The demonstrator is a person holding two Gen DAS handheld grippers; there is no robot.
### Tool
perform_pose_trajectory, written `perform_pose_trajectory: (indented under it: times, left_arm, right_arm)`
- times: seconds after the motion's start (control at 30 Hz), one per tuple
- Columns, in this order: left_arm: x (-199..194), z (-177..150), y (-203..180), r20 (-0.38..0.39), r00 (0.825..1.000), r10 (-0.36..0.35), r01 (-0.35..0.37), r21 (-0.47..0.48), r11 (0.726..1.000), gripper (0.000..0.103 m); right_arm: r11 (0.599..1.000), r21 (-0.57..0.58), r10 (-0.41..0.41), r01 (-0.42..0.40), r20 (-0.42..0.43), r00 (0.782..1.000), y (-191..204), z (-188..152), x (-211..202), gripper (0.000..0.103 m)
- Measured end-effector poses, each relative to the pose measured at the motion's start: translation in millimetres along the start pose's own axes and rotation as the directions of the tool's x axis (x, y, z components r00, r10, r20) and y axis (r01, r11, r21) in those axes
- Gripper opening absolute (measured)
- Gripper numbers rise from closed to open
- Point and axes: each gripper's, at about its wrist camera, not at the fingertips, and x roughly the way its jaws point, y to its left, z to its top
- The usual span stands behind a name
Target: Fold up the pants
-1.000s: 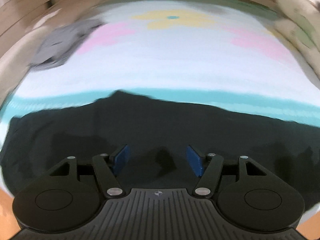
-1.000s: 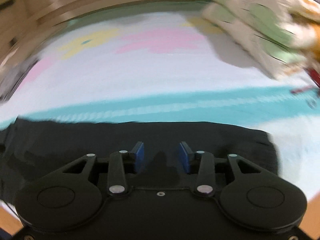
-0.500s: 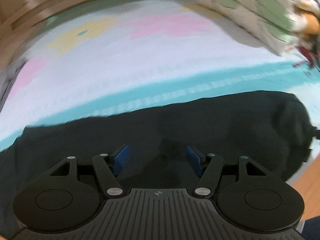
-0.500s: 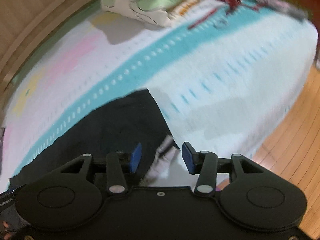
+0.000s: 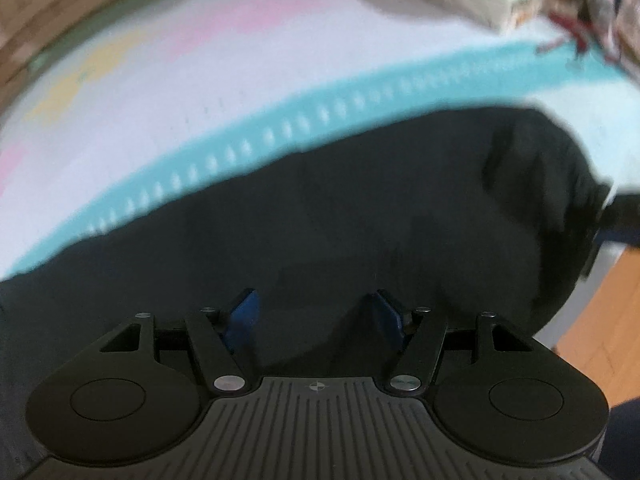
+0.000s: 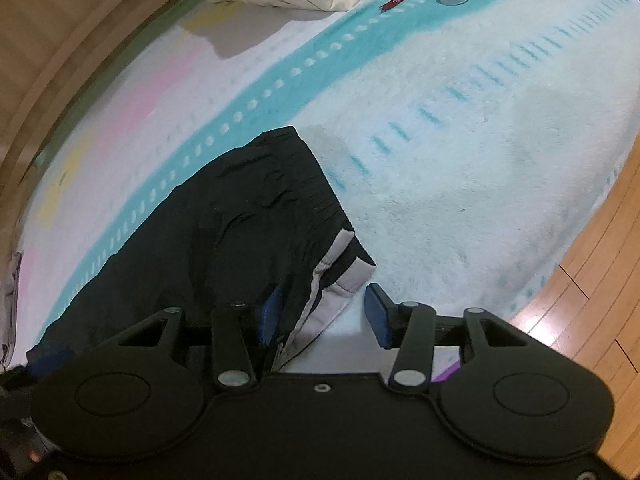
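The black pants (image 6: 208,232) lie flat on the blanket (image 6: 460,168). The left gripper (image 5: 315,316) hovers above their middle, jaws apart and empty. The right gripper (image 6: 322,314), jaws just opening, straddles the grey-lined waistband corner (image 6: 340,276) without pressing it

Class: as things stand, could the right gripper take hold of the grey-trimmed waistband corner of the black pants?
Probably yes: the right gripper is open, the black pants' grey-trimmed waistband corner already lies between its blue pads, and nothing covers it.
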Motion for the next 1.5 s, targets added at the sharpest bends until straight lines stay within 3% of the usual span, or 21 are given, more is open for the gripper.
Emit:
perform_pose_trajectory:
  times: [0.33, 0.47, 0.57, 0.73, 0.87, 0.93, 1.1, 1.17, 1.23, 1.37, 1.5]
  left_arm:
    - [4.9, 1.8, 0.4, 0.008, 1.0, -0.001, 0.001, -0.031, 1.0, 0.063]
    - [3.6, 0.6, -0.6, 0.013, 1.0, -0.001, 0.001, -0.032, 0.999, 0.062]
    - [2.2, 0.3, 0.2, 0.015, 1.0, -0.006, 0.006, -0.041, 0.999, 0.062]
    - [-5.2, 1.5, 3.7, 0.027, 0.999, -0.017, 0.018, -0.042, 0.999, 0.061]
    - [-30.9, 2.1, 25.0, 0.107, 0.994, -0.02, 0.032, -0.103, 0.994, 0.061]
    - [-36.0, 0.1, 37.7, 0.12, 0.993, 0.01, 0.006, -0.138, 0.99, 0.061]
    - [-23.8, -9.7, 63.2, 0.044, 0.996, 0.077, -0.066, -0.211, 0.975, 0.061]
    - [-13.3, -12.4, 64.6, 0.004, 0.992, 0.123, -0.12, -0.197, 0.973, 0.06]
    - [-2.4, -13.4, 61.6, -0.022, 0.992, 0.125, -0.127, -0.176, 0.976, 0.06]
    - [-10.2, -12.5, 55.8, 0.007, 0.992, 0.128, -0.126, -0.141, 0.982, 0.058]
    - [-31.5, -17.7, 89.9, 0.03, 0.993, 0.112, -0.102, -0.226, 0.969, 0.058]
  right_arm:
    - [0.992, 0.104, 0.075, -0.077, 0.024, 0.997, -15.6, 5.4, 7.3, 0.06]
    - [0.995, 0.089, 0.039, -0.041, 0.032, 0.999, -12.8, 6.0, 5.4, 0.026]
    - [0.992, 0.096, 0.077, -0.083, 0.067, 0.995, -9.4, 7.4, -6.3, 0.021]
    - [0.993, -0.035, 0.114, -0.109, 0.168, 0.979, 24.3, 8.7, -39.4, 0.02]
    - [0.989, -0.097, 0.127, -0.109, 0.204, 0.971, 45.4, 10.0, -51.3, 0.02]
    - [0.988, -0.126, 0.119, -0.093, 0.216, 0.969, 53.5, 8.3, -54.5, 0.02]
    - [0.985, -0.15, 0.121, -0.089, 0.226, 0.967, 67.8, 8.3, -56.2, 0.02]
    - [0.981, -0.172, 0.132, -0.093, 0.234, 0.963, 77.7, 7.3, -60.3, 0.02]
    - [0.974, -0.203, 0.15, -0.102, 0.24, 0.959, 90.4, 5.8, -65.2, 0.02]
    - [0.953, -0.281, 0.192, -0.117, 0.254, 0.948, 121.6, -0.5, -72.6, 0.02]
    - [0.924, -0.352, 0.246, -0.152, 0.241, 0.939, 154.1, -10.6, -77.9, 0.02]
